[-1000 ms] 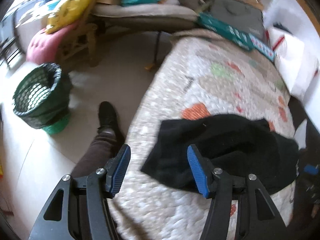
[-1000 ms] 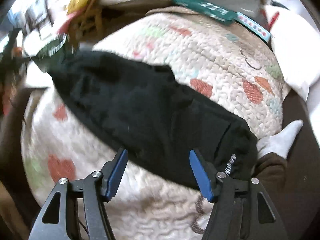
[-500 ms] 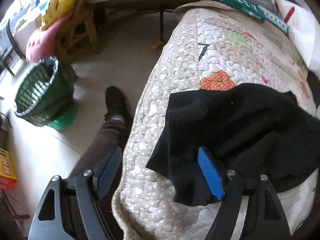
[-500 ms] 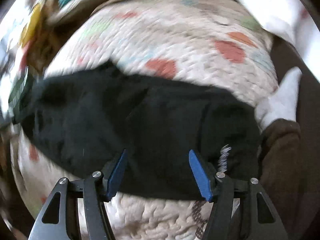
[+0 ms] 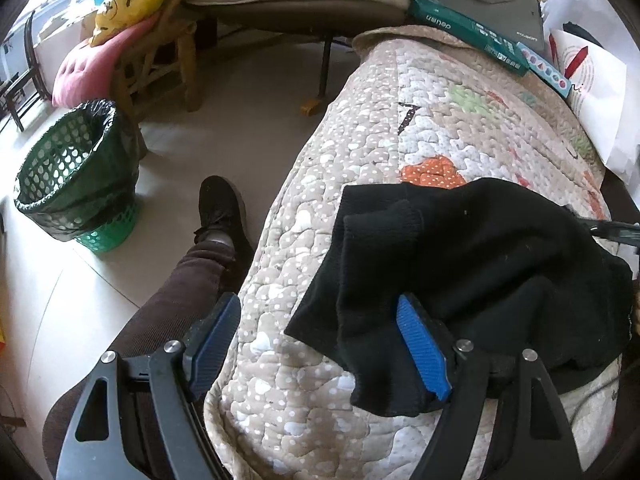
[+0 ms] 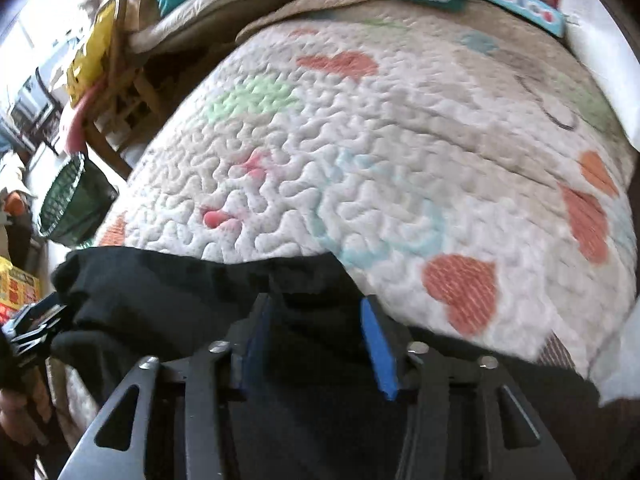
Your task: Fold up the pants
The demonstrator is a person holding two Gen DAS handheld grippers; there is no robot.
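Step in hand, by my read: lining up grips on the black pants [image 5: 480, 264] before a fold, nothing clamped yet. Pants lie bunched on the quilted bedspread [image 5: 360, 152] near its front edge, cuff ends w/ ribbed knit hems doubled over at the left side. Left gripper [image 5: 320, 344] sits wide open at the cuff end: its right blue pad [image 5: 420, 348] touches or is tucked against the hem fabric, the left pad [image 5: 214, 340] hangs off past the bed edge over the person's leg [image 5: 180, 292], so it holds nothing. Right gripper [image 6: 316, 340], seen in the right wrist view, is about half open, both pads down in black cloth w/ a fold of it between them; not pinched as far as I can tell, though blur makes that less sure. Next move prob calls for: shift left gripper rightward so both pads straddle the cuffs, close both, then lift and carry one end over the other. Fabric is soft, thick, matte knit, slumps and creases easily, so grab both layers or one will slip out. Bedspread is puffy, stipple-quilted, cream/tan w/ orange hearts; gives underfoot, edge rounds off. Green mesh bin [image 5: 76, 176] stands on the floor, well apart.
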